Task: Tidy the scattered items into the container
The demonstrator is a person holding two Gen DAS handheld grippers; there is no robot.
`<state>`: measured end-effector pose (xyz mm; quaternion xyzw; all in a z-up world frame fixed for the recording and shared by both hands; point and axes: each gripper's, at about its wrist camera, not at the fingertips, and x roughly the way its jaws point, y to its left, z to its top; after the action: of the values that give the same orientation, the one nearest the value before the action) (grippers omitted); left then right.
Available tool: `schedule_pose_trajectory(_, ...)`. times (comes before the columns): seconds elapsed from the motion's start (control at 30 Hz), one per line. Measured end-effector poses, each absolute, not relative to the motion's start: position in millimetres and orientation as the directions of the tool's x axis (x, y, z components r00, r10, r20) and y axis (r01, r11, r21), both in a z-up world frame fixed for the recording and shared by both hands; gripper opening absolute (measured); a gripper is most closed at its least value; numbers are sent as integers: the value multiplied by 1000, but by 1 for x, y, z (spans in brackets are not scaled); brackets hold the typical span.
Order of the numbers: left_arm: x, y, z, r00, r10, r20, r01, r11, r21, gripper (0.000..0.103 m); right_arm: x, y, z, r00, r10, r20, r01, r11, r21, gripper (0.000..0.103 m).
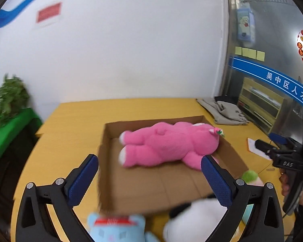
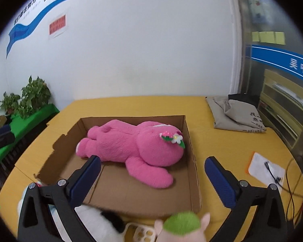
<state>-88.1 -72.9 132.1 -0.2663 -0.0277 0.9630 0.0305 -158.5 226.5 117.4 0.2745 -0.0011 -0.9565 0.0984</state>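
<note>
With the pink bear already laid lengthwise in the box, the remaining toys are found at the tabletop's near edge, below both wide-open, empty jaws: blue bear under the left gripper, green-capped toy under the right gripper.

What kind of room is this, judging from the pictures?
Probably an office or public service centre: a glass partition with a blue Chinese sign band and yellow sticky notes, a slogan mural on the white wall, potted plants.
</note>
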Motion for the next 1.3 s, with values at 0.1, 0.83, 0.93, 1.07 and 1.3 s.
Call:
schedule_pose_trajectory(0.1,-48,-69,123,-845,57,-532,-18,-997,-78,103,-118,223,118,-837,-175,-519,177,-983,46,103)
schedule_pose_trajectory(0.83,43,-58,65,-787,67,-614,-11,-995,-95,103,-1,179,77,-778,-217,-589,221,-973,66,102)
schedule_pose_trajectory(0.93,40,-60,57,-774,68,-629,-4,-995,-103,103,-3,173,70,-769,-216,-602,228,-972,58,102)
schedule_pose_trajectory(1.07,34,-58,51,-766,79,-639,-15,-994,-105,103,-6,169,66,-769,-201,-607,234,-972,25,102)
schedule_pose_trajectory(1.3,25,-37,59,-776,120,-619,-74,-992,-100,103,-13,182,65,-772,-189,-606,216,-976,29,102)
